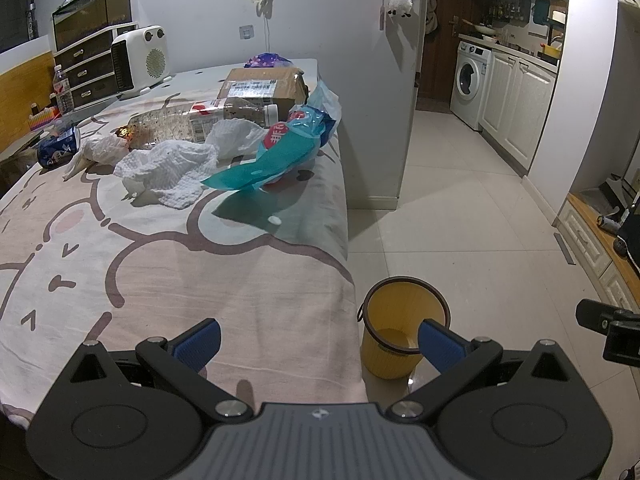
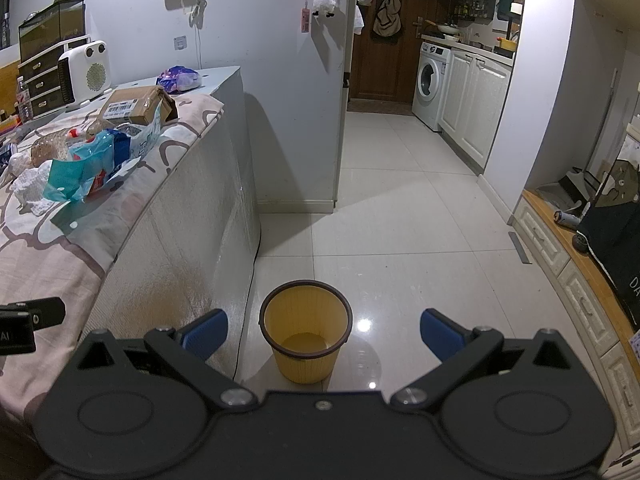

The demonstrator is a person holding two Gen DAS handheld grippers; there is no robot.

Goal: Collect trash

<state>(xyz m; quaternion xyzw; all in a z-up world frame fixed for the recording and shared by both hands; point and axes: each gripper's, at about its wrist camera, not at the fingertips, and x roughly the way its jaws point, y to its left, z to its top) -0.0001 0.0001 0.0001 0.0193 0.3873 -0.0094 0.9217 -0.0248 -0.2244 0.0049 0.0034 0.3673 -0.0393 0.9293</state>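
left gripper (image 1: pixel 318 344), jaws apart and empty, is nearer: teal wrapper (image 1: pixel 276 152) lies ahead, slightly left; yellow bin (image 1: pixel 404 328) sits just right.

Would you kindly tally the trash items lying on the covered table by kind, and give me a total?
Crumpled white tissues: 2
Plastic wrappers or bags: 2, as best I can tell
Clear plastic bottle: 1
Cardboard box: 1
Blue can: 1
Total: 7
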